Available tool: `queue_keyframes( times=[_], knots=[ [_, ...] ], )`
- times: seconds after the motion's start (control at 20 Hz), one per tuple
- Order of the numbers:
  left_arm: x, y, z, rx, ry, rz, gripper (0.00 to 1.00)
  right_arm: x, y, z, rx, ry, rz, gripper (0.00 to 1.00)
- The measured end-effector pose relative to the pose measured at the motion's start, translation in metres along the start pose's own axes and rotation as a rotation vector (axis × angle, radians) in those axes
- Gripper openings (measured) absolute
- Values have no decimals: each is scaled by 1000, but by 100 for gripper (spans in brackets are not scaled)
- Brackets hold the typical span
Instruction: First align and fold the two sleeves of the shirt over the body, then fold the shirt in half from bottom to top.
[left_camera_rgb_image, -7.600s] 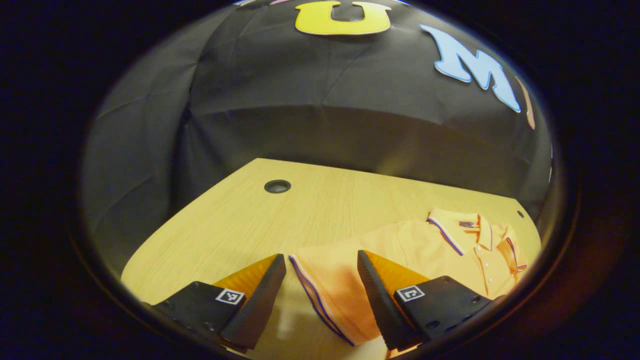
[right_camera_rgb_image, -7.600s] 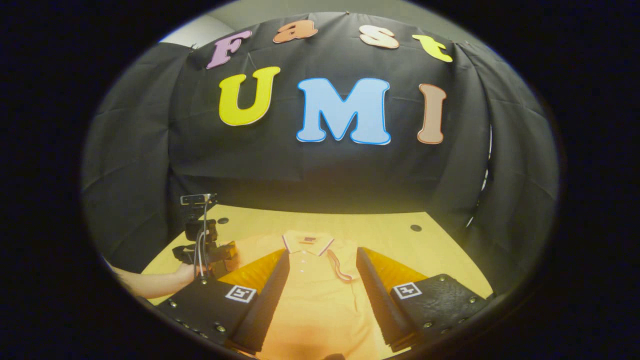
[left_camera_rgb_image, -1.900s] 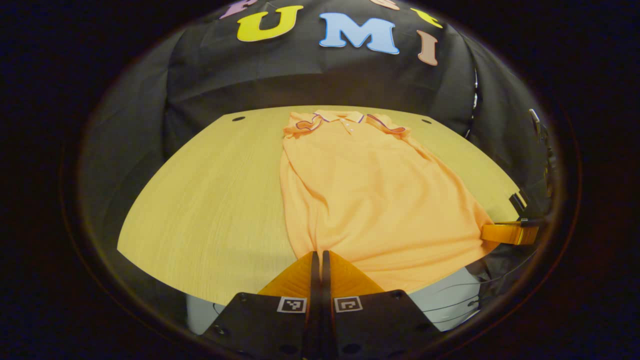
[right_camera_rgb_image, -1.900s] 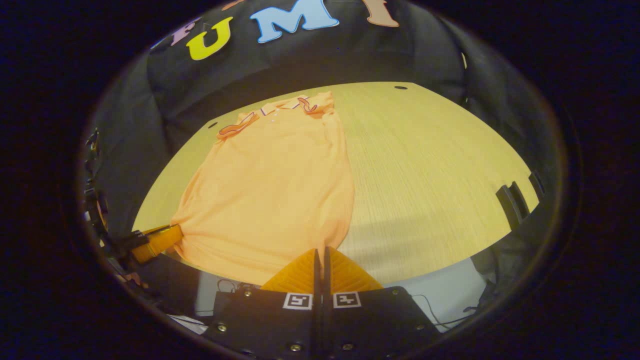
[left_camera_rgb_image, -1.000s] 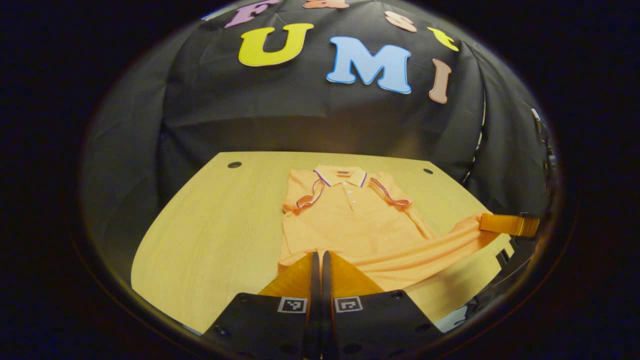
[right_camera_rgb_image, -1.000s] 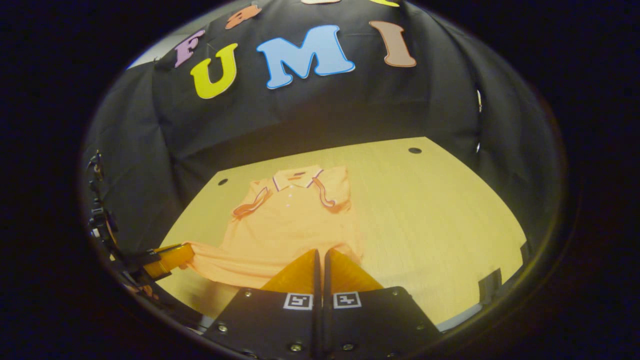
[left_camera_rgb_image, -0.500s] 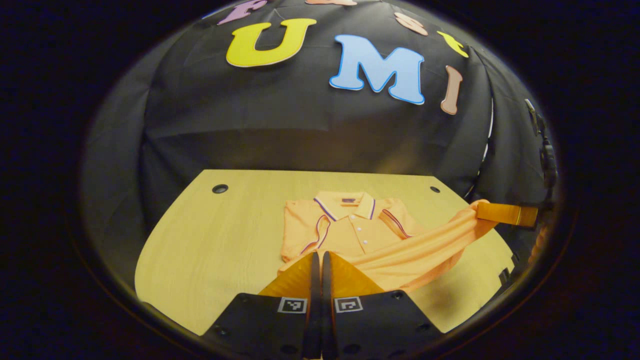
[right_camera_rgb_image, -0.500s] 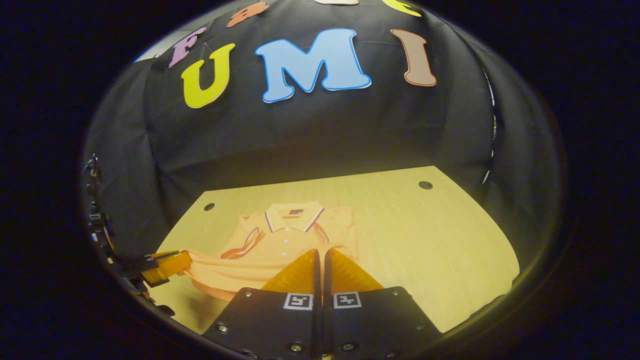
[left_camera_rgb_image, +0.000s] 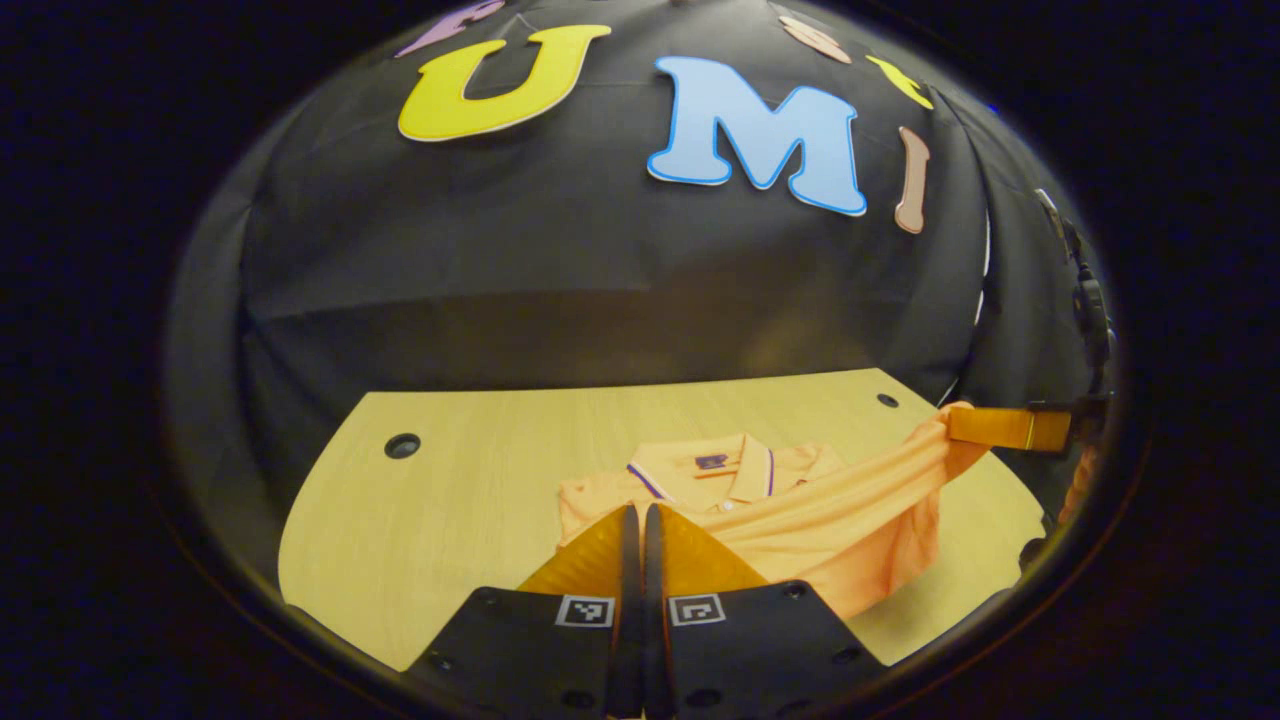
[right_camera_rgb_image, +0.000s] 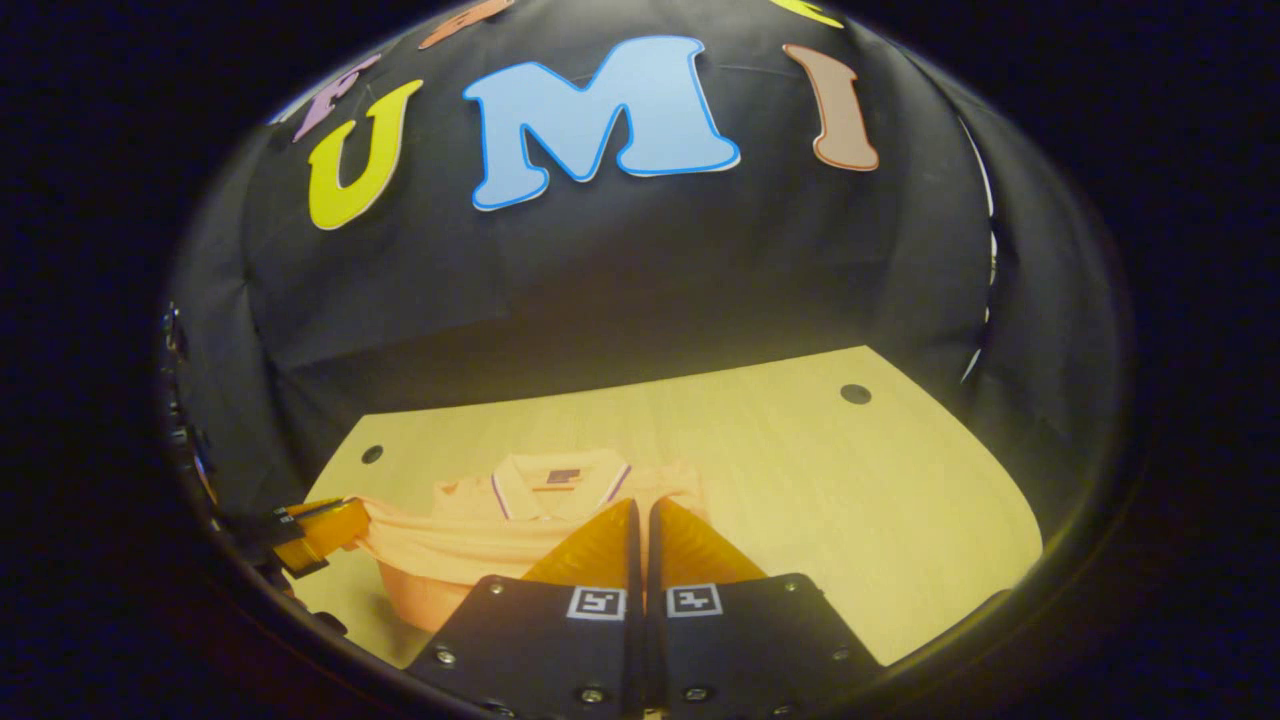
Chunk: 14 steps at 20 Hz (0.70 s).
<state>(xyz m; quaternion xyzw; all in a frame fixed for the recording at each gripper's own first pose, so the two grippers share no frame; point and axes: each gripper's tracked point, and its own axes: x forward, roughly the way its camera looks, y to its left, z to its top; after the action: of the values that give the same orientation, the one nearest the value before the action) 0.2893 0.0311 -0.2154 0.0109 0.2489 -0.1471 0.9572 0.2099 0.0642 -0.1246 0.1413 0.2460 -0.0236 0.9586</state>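
The orange polo shirt (left_camera_rgb_image: 800, 520) is seen on the wooden table (left_camera_rgb_image: 460, 500), its hem lifted toward the collar (left_camera_rgb_image: 705, 470). One hem corner is pinched in the closed fingers of the left gripper (left_camera_rgb_image: 634, 512), the other in those of the right gripper (right_camera_rgb_image: 640, 507), pressed together.

Black tool (left_camera_rgb_image: 636, 515) bodies, square markers (left_camera_rgb_image: 585, 610), screws (right_camera_rgb_image: 590, 693).

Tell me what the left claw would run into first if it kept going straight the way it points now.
Probably the shirt's collar, which lies just ahead of the left claw, itself shut on the shirt's hem. Beyond it come bare table and the booth's wall. Depth is unclear, so it might pass above the collar.
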Motion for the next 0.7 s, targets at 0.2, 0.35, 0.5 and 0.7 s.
queue_keyframes(
  times=[0.2,0.35,0.5,0.7],
  knots=[
    [34,0,9,31,-19,-14,6,29,-5,14,12,-9,-24,1],
    [55,0,15,71,-45,-14,6,51,-6,17,-9,-2,-38,1],
    [77,6,13,81,-64,5,6,74,-6,18,-31,-6,-43,1],
    [103,16,0,90,-62,34,6,107,-7,8,-62,10,-64,1]
  ],
)
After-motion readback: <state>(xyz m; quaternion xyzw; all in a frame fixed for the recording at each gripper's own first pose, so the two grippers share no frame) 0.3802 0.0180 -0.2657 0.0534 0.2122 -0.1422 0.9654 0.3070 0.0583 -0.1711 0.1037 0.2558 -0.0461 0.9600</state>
